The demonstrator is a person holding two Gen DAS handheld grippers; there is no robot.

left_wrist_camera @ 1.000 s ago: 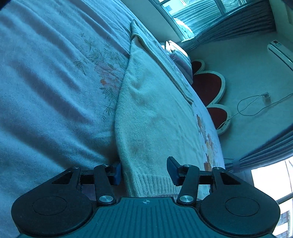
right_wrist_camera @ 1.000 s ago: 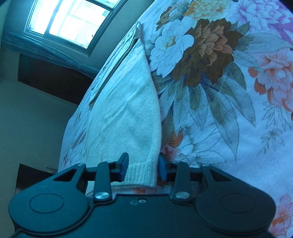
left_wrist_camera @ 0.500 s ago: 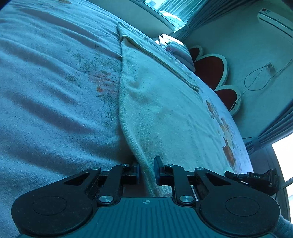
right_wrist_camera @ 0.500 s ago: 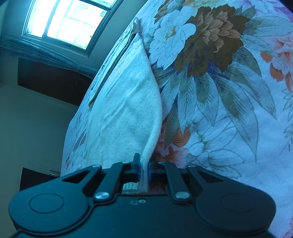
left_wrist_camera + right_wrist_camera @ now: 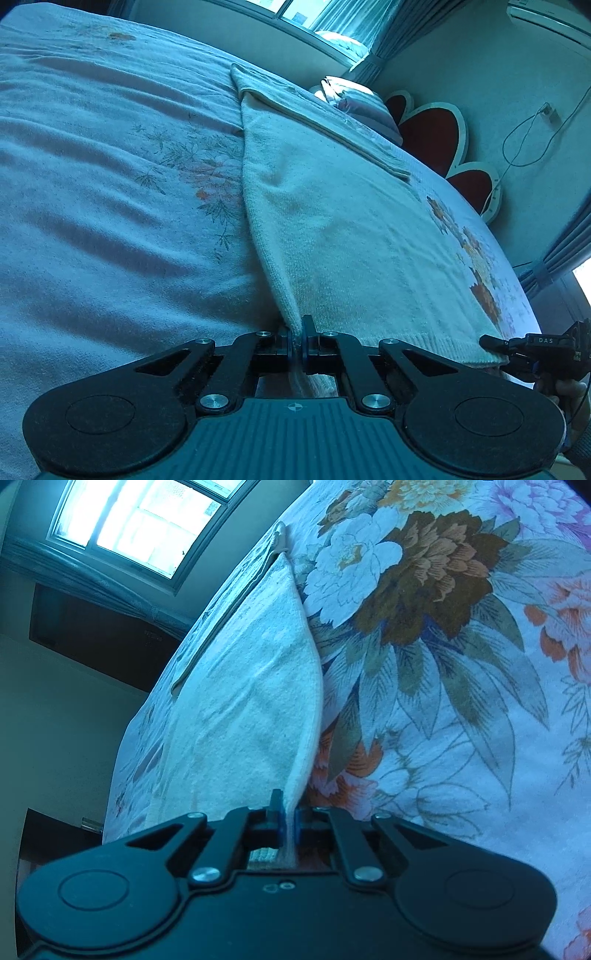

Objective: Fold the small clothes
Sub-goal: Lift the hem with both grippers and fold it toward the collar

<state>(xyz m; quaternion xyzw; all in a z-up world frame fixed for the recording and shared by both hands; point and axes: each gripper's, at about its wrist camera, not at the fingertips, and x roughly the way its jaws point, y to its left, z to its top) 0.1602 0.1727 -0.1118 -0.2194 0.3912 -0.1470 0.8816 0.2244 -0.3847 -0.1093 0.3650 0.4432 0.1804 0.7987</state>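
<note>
A small cream knit sweater (image 5: 343, 229) lies flat on the bed, its ribbed hem towards me. My left gripper (image 5: 296, 341) is shut on the hem's left corner. My right gripper (image 5: 289, 821) is shut on the hem's other corner; the sweater (image 5: 251, 709) stretches away from it. In the left wrist view the right gripper (image 5: 506, 349) shows at the hem's far right corner. A sleeve (image 5: 332, 118) lies folded across the top of the sweater.
The bed has a flowered bedspread (image 5: 443, 627), pale on the left side (image 5: 92, 184). A red petal-shaped headboard (image 5: 432, 129) and a pillow (image 5: 354, 99) stand at the far end. Windows with curtains (image 5: 129, 528) are behind the bed.
Both grippers have closed on the hem corners, from open around it a second ago. The hem now rises a little off the bed between the jaws.
</note>
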